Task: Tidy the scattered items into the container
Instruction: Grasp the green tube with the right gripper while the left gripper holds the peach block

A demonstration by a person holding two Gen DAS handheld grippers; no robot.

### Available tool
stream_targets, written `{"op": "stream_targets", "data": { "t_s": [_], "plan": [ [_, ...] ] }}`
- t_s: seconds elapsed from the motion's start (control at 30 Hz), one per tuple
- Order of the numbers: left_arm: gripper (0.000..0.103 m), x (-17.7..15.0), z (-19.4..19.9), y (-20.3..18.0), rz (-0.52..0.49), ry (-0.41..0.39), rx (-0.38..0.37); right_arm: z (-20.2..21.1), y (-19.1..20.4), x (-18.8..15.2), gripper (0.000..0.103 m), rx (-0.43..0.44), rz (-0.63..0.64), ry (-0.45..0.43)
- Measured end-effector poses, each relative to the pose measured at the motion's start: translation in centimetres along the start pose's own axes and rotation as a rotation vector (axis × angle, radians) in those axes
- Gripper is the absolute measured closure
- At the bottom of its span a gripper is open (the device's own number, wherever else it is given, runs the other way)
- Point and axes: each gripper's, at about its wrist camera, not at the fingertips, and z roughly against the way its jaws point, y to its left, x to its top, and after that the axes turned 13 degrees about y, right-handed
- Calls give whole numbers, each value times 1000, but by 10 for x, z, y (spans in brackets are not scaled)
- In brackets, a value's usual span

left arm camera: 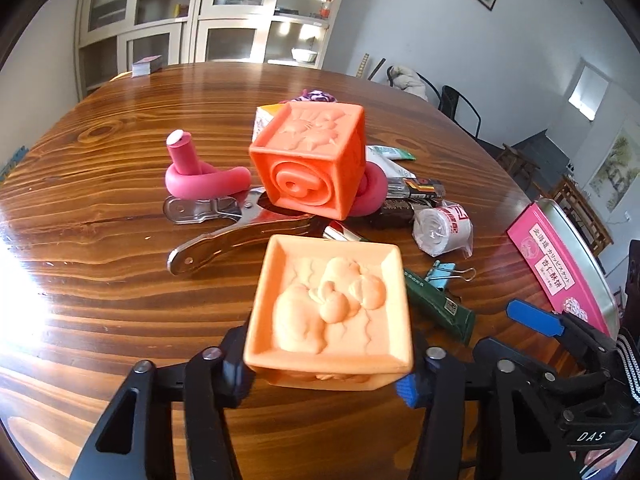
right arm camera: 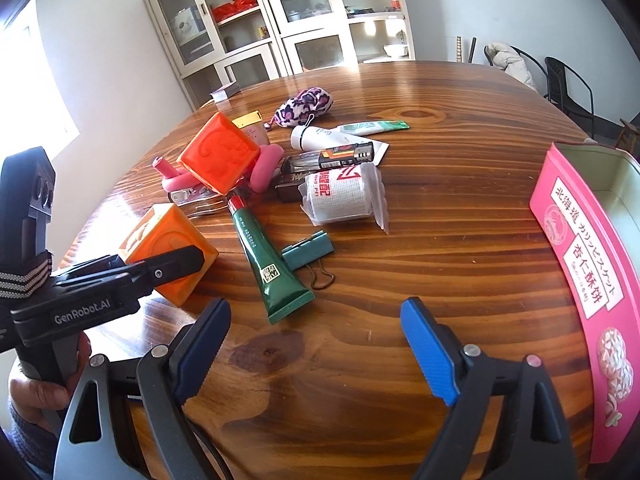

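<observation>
I am holding the pale orange block (left arm camera: pixel 328 312) clamped in my left gripper (left arm camera: pixel 326 368) at the near left, while my right gripper (right arm camera: pixel 316 344) is hovering wide and empty, the pink tin (right arm camera: pixel 576 264) lying rightward, nearer that hand.

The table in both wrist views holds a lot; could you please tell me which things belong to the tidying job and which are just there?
Job:
light orange block, in the left gripper
darker orange block
green tube
bandage roll
binder clip
pink tin, the container

Just there:
cabinets
chairs
card stack
</observation>
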Motion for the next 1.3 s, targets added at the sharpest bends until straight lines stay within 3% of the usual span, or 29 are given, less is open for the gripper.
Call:
{"op": "stream_targets", "data": {
  "t_s": [0.13, 0.4, 0.57, 0.8, 1.13, 1.3],
  "plan": [
    [49, -1, 6, 6, 25, -19, -17, 3, 1, -2, 14, 5, 11, -11],
    [49, -5, 31, 28, 79, -107, 52, 3, 18, 10, 38, 45, 71, -29],
    [49, -7, 35, 45, 121, -114, 66, -3, 43, 33, 47, 24, 169, -33],
    [49, -10, 39, 53, 139, -121, 68, -38, 63, 58, 58, -9, 289, 53],
    [49, -11, 37, 51, 131, -106, 55, -67, 62, 73, 63, -68, 309, 107],
    [49, -11, 35, 51, 134, -100, 57, -69, 67, 74, 80, -80, 332, 93]
  ]
}}
